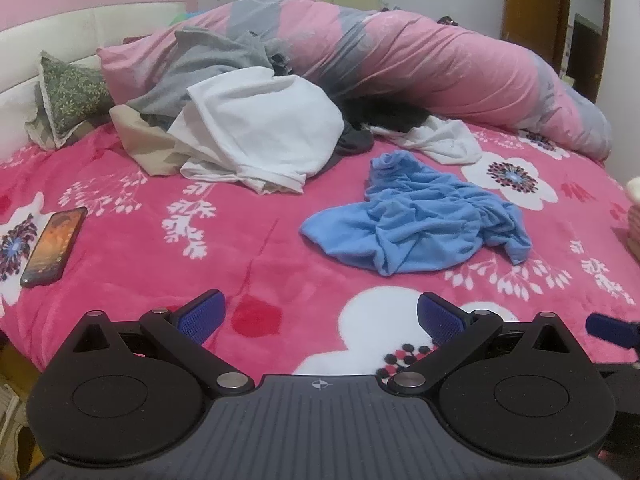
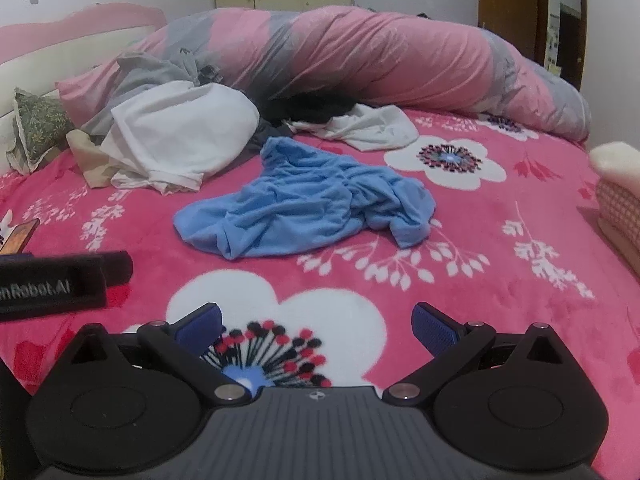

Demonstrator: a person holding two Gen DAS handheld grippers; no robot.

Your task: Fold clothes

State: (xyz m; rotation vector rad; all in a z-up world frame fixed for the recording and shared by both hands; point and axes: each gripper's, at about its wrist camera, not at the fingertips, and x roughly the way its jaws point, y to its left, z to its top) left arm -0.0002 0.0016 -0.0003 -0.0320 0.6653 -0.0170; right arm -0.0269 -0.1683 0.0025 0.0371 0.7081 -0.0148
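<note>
While both tongs hang low over the near edge of the bed (image 1: 132, 248), nothing is between their fingers. Going from the left: a phone (image 1: 54, 246) lies on the pink flowered blanket, well apart from the clothes. Next to it, further back, is a heap of garments (image 1: 256, 136), white, grey and beige, thrown together and leaning against the rolled pink and grey quilt (image 1: 420, 60). Then comes the blue shirt (image 1: 416, 216), alone on the blanket, crumpled and twisted, not flat and not folded. Behind it a small white garment (image 1: 444, 140) lies near the quilt. At the far right edge, in the right wrist view, something pale and stacked (image 2: 620, 192) shows, but I cannot tell if it is folded clothing.

The left tongs (image 1: 318, 316) stand wide open and hold nothing; the right tongs (image 2: 316, 320) also stand wide open and empty, both short of the blue shirt.

My judgement: the step in hand is the reach for the blue shirt, because it lies separated in front of both tongs. The next move asks to find 2 edges, maybe hem or shoulders, pinch only 1 layer each, and spread the cloth flat. The twisted folds make this difficult.
</note>
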